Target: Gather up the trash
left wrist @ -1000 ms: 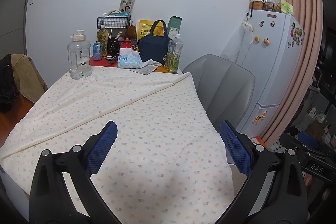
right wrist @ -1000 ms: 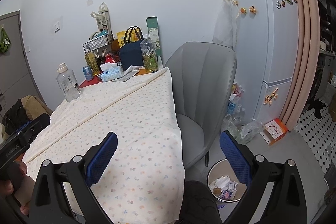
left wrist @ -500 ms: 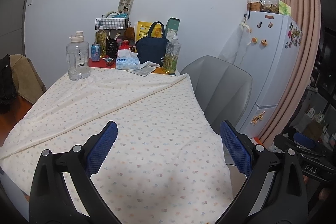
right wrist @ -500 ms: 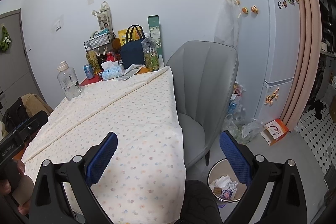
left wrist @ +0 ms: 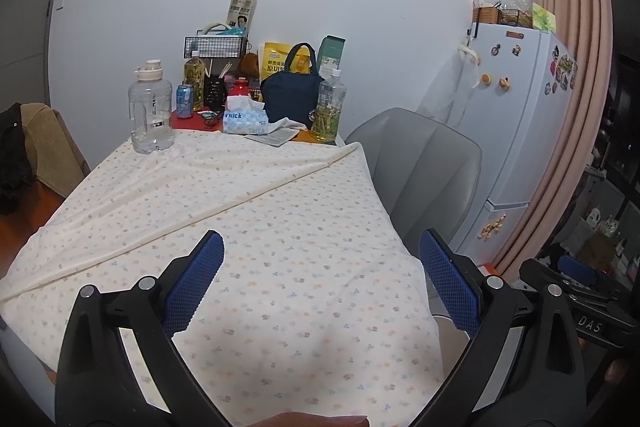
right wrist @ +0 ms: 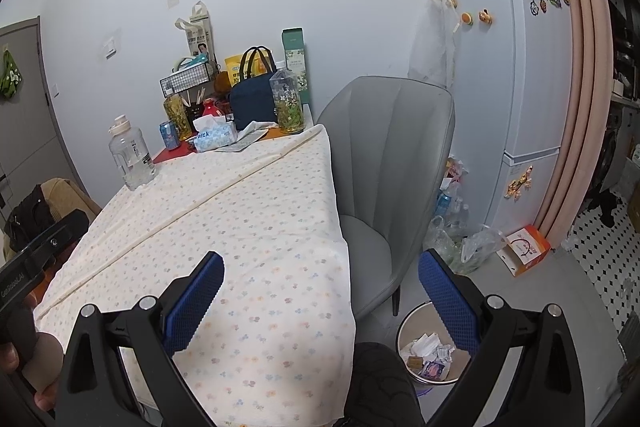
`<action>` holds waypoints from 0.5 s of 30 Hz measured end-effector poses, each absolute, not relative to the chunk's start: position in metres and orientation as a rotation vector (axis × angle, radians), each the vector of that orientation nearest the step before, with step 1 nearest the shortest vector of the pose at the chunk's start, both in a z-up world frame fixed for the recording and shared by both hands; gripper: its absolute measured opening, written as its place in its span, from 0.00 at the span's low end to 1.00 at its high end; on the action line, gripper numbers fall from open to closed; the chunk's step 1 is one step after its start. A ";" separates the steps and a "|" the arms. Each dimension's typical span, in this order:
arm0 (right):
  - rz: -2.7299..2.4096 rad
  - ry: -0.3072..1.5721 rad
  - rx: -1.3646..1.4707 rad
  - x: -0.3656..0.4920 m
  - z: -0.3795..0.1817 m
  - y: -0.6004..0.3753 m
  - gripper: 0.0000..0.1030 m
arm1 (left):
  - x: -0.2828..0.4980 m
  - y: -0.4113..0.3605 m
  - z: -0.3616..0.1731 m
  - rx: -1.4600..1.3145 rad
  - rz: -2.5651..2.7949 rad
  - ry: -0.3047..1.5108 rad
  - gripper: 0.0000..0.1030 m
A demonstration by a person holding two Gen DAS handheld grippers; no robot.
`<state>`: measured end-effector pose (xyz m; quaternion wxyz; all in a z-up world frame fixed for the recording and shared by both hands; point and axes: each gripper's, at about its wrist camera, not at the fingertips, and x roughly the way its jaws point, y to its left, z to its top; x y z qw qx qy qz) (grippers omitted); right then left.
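A round waste bin [right wrist: 408, 331] with crumpled paper and wrappers in it stands on the floor beside the table, low in the right wrist view. My left gripper [left wrist: 320, 279] is open and empty above the near part of the table with the flowered cloth [left wrist: 248, 227]. My right gripper [right wrist: 320, 287] is open and empty over the table's near right corner, with its right finger above the bin. A crumpled tissue and a paper slip [left wrist: 276, 133] lie at the far end by a tissue box [left wrist: 244, 119].
The far end of the table holds a clear water jug [left wrist: 150, 111], bottles [left wrist: 328, 107], a soda can [left wrist: 185, 101], a navy bag [left wrist: 292, 91] and a wire basket. A grey chair [right wrist: 384, 155] stands right of the table. Beyond are a white fridge [right wrist: 516, 75], plastic bags [right wrist: 456, 239] and an orange box [right wrist: 524, 249].
Both grippers have drawn back and risen slightly, so the table looks a little farther. Both stay open and empty.
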<state>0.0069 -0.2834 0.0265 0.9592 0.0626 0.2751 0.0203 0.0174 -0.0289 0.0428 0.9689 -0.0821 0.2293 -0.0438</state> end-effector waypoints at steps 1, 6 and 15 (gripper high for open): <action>0.041 0.557 0.126 0.007 0.026 -0.283 0.93 | 0.017 -0.029 0.043 -0.165 -0.088 0.463 0.94; 0.040 0.558 0.126 0.007 0.026 -0.283 0.93 | 0.018 -0.028 0.043 -0.160 -0.091 0.469 0.94; 0.037 0.565 0.129 0.007 0.024 -0.283 0.93 | 0.021 -0.026 0.040 -0.163 -0.097 0.481 0.94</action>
